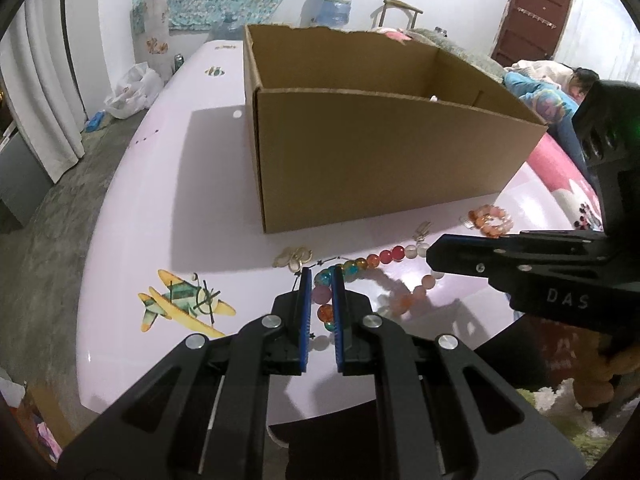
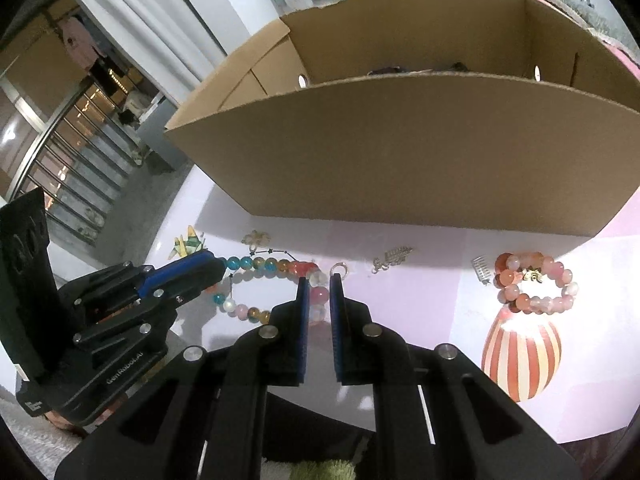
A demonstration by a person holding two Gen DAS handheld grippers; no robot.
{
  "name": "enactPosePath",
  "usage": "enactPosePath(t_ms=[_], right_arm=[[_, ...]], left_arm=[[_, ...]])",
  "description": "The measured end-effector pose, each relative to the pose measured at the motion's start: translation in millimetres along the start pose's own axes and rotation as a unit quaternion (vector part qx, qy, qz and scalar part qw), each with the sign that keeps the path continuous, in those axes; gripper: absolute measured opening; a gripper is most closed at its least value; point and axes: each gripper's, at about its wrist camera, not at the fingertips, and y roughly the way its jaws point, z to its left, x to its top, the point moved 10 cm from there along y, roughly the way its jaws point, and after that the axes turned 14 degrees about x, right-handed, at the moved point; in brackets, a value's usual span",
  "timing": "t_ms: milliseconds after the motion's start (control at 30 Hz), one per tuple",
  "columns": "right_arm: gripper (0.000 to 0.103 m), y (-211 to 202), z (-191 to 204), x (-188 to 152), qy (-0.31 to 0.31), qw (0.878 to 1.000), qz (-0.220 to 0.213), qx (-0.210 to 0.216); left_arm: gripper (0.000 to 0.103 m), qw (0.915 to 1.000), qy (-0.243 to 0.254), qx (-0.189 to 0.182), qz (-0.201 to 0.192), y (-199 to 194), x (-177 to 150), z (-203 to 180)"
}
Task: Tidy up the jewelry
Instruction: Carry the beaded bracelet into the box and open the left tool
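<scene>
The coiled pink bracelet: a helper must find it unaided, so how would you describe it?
Start at the cardboard box on the pink table. In front of the box's right end, above the striped balloon sticker, lies the coiled pink bracelet. Unlike the long multicoloured bead strand to its left, it is a tight coil of pink and orange beads only, untouched by either gripper.

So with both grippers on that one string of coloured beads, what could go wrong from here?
1. The left gripper and right gripper each straddle a different part of the bead string; pulling apart could strain or snap its cord.
2. The cardboard box has a tall near wall, so a low lift may snag the dangling loop.
3. A trailing loop could drag the gold flower charm lying beside it.
</scene>
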Motion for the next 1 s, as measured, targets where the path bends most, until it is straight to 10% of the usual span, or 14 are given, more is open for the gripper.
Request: enactPosePath(t_ms=[367,767,1000], right_arm=[[0.010,-32.1,14.0,11.7,-0.019,0.999,-0.029,0.003],[0.010,-110.7,65.4,121.8,-0.124,0.985,-0.112,0.044],[0.010,-49.6,15.3,173.1,-0.070,0.996,-0.022,0.048]], left_arm=[[0.009,0.9987,0.004,-0.041,-0.029,-39.4,26.0,-10.7],[0.009,0.9830,0.058,-0.036,-0.171,-112.4,150.6,-12.7],[0.009,0.9960,0.052,-0.025,-0.068,-21.4,174.4,-16.8]])
